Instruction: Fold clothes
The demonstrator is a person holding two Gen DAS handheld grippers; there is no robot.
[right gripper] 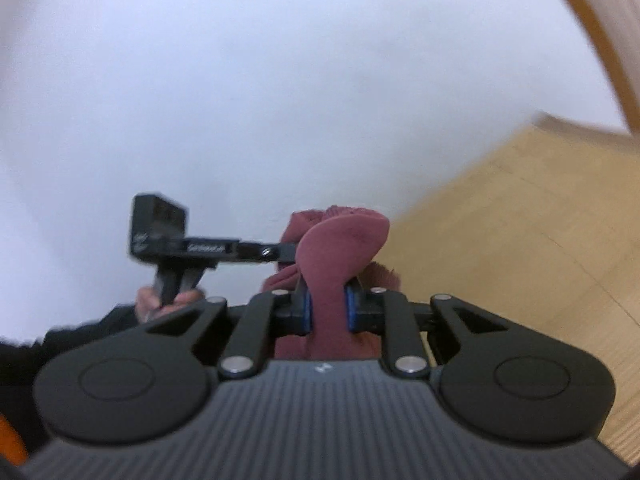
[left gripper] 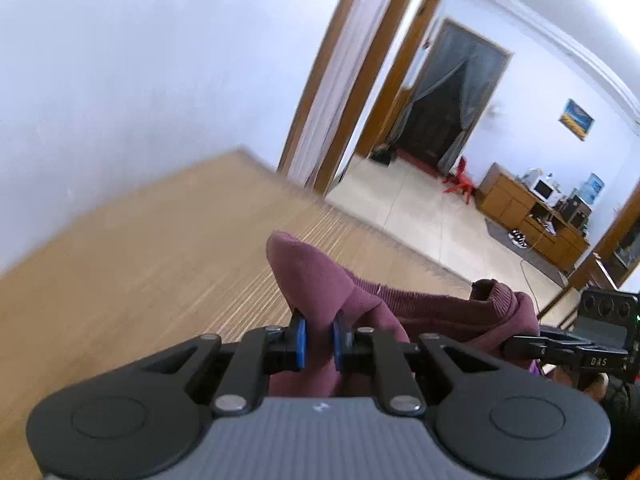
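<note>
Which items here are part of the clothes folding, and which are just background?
In use:
- maroon knit garment, pinched by both grippers
- left gripper, shut on it
- right gripper, shut on it
- woven bamboo mat, likely the folding surface

Just background:
- red plastic chair
- long wooden cabinet
- white microwave
- framed wall picture

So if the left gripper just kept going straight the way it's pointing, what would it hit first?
The left gripper is shut on the maroon garment, which bulges ahead of its fingers. Past that fold, the line seems to run over the woven mat toward the white wall; depth is unclear.
</note>
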